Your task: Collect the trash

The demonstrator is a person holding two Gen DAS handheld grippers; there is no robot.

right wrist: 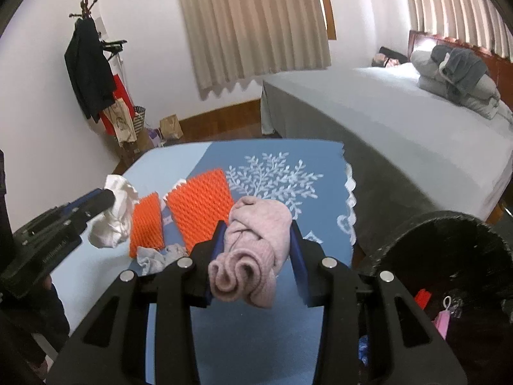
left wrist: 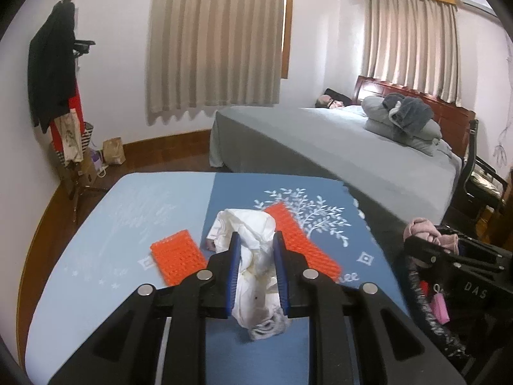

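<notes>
My left gripper [left wrist: 256, 240] is shut on a crumpled white paper wad [left wrist: 253, 243] and holds it above the blue tablecloth [left wrist: 128, 224]; it also shows in the right wrist view [right wrist: 115, 211]. My right gripper [right wrist: 259, 227] is shut on a rolled pink knitted cloth [right wrist: 253, 253], near the table's right edge; the cloth also shows in the left wrist view [left wrist: 426, 231]. Two orange mesh sheets [right wrist: 198, 205] [right wrist: 146, 224] lie on the table. A small grey crumpled scrap [right wrist: 157, 258] lies in front of them.
A black bin [right wrist: 449, 256] stands at the table's right side, with a red piece and a pink tag inside. A grey bed [left wrist: 352, 147] lies beyond the table. A coat rack [left wrist: 61, 89] stands at the far left wall.
</notes>
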